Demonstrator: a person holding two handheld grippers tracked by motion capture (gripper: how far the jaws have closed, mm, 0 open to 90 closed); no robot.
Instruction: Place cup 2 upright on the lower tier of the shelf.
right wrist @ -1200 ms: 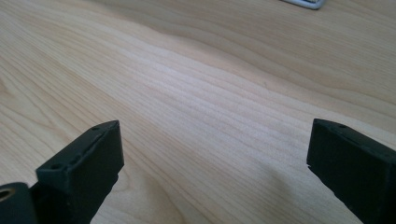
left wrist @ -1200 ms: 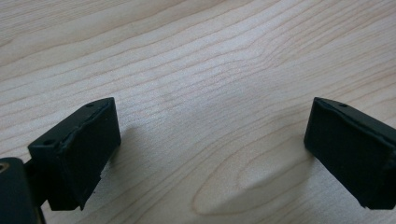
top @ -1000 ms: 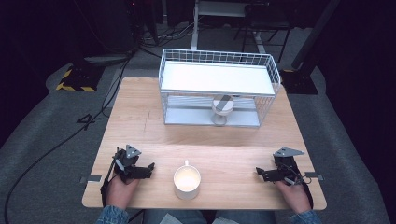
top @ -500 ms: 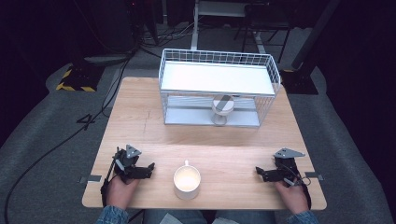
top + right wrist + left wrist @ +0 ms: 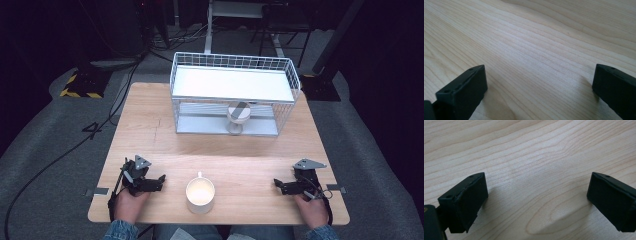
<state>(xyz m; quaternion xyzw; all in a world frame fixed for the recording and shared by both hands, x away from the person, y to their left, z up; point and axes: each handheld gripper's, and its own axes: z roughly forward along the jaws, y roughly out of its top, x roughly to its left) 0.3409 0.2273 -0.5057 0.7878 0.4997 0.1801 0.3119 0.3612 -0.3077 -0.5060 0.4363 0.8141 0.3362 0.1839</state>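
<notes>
A: Mug (image 5: 200,195) sits at the near table (image 5: 150,125) edge, upright, handle pointing away, dead centre between both grippers. Nothing holds it.

B: Jaws?

A: Left gripper (image 5: 159,180) rests on the wood left of the mug, jaws wide apart, only bare grain between them in the left gripper view (image 5: 536,195). Right gripper (image 5: 278,186) is the same on the other side, well apart from the mug, jaws spread and holding nothing (image 5: 539,82).

B: Anything else on the table?

A: Wire rack (image 5: 235,95) at the far side, two shelves. A small cup (image 5: 238,114) stands on the lower shelf, top shelf bare.

B: Risks from here?

A: Mug is close to the near edge, so a sideways bump from either gripper could push it off toward the person. Rim grip on smooth ceramic might slip or tip it. If it goes to the lower shelf, the opening looks low, so the mug could catch the wire or knock the cup. Can't tell if the mug has anything inside; it looks lit and pale.
</notes>
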